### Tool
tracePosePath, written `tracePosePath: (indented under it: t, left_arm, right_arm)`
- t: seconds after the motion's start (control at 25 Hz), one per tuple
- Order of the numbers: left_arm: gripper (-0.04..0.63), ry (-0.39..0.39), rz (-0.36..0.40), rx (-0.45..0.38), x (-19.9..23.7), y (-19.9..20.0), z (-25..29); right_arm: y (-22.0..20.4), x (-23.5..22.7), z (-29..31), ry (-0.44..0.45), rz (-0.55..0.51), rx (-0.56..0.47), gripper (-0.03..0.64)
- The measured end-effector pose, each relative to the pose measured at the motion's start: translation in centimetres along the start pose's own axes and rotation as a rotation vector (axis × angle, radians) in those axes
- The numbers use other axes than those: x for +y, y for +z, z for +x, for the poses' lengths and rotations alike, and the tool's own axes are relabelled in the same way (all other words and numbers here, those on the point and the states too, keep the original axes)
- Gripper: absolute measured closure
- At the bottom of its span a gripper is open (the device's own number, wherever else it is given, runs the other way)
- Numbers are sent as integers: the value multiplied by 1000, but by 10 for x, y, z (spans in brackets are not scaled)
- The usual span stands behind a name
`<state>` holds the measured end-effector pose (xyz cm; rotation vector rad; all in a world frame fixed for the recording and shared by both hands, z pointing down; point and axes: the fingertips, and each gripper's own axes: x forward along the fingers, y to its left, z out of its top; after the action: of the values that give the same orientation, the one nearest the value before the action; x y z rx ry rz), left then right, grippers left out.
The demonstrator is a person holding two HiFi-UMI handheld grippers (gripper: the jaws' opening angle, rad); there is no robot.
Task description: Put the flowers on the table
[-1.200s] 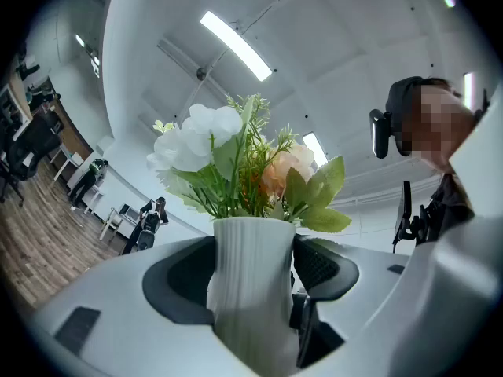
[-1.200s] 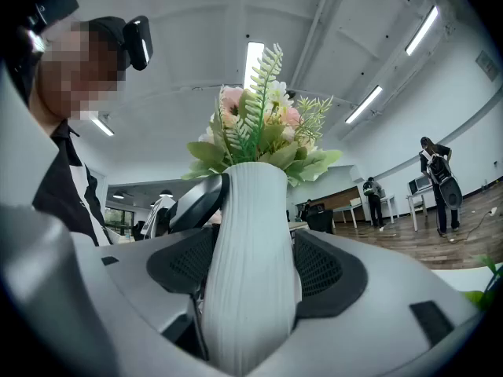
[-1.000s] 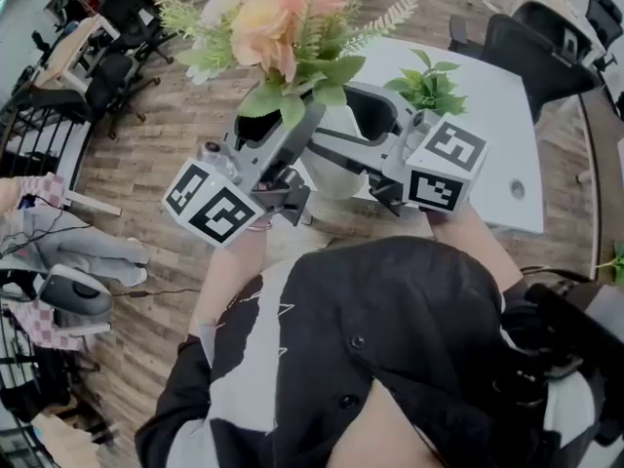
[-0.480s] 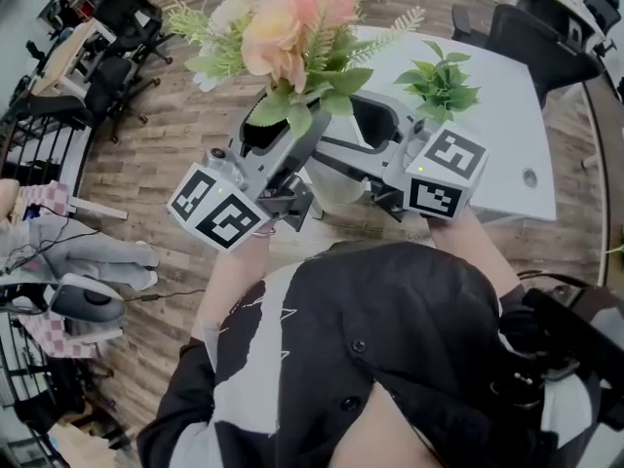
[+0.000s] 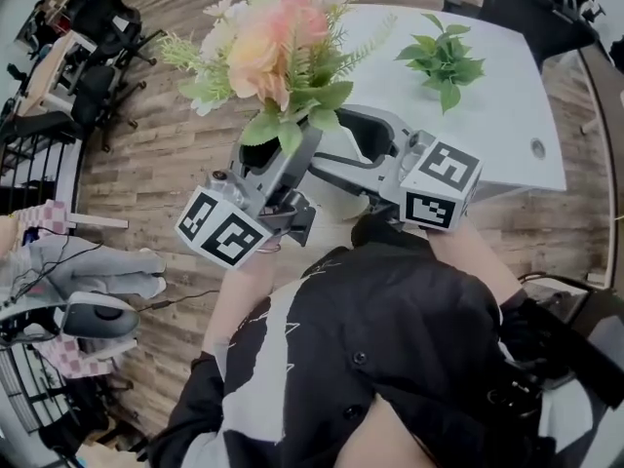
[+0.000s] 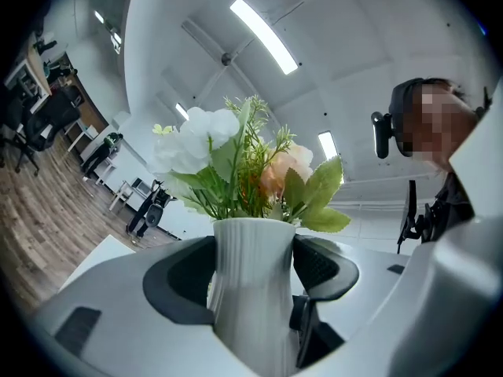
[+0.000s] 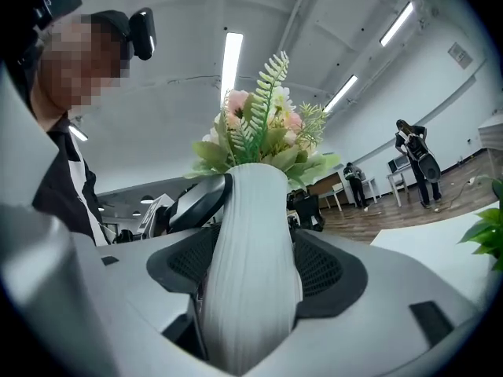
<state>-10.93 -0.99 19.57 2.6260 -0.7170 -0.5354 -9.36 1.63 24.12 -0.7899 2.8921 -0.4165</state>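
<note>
A white ribbed vase [image 5: 336, 154] with pink and white flowers [image 5: 278, 42] hangs in the air in front of the person's chest, over the wooden floor just short of the white table [image 5: 507, 115]. My left gripper [image 5: 283, 149] is shut on the vase from the left, and my right gripper [image 5: 375, 139] is shut on it from the right. In the left gripper view the vase [image 6: 251, 289] fills the gap of the left gripper [image 6: 251, 273], with the flowers [image 6: 244, 167] above. In the right gripper view the vase [image 7: 247, 265] sits pinched in the right gripper [image 7: 251, 273] under the flowers [image 7: 263, 136].
A small green plant [image 5: 444, 61] stands on the table's far part. A dark office chair [image 5: 531, 13] is behind the table, with more chairs and desks [image 5: 97, 76] at the far left. A grey device [image 5: 93, 315] lies on the floor at left. People [image 7: 413, 159] stand far off.
Both grippers keep their hold on the vase. The table and the green plant have slid up and to the right in the head view, so more tabletop shows beyond the bouquet.
</note>
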Motion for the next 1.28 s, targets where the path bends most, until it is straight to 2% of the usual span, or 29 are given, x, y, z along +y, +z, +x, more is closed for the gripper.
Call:
tracePosePath:
  t: [0.36, 0.56, 0.84, 1.08, 1.28]
  left_arm:
    - [275, 39, -73, 26, 47, -8, 10]
    - [275, 61, -67, 44, 92, -10, 40]
    - [275, 117, -71, 83, 125, -19, 55]
    - [275, 170, -105, 74, 170, -21, 82]
    - [275, 195, -105, 93, 185, -27, 102]
  right_arm:
    - [-13, -34, 24, -13, 54, 42, 284]
    - [-13, -84, 46, -3, 78, 53, 284]
    - [-22, -115, 60, 18, 130, 75, 284]
    - [-21, -162, 79, 45, 154, 86, 284]
    - [-20, -187, 80, 51, 183, 104, 284]
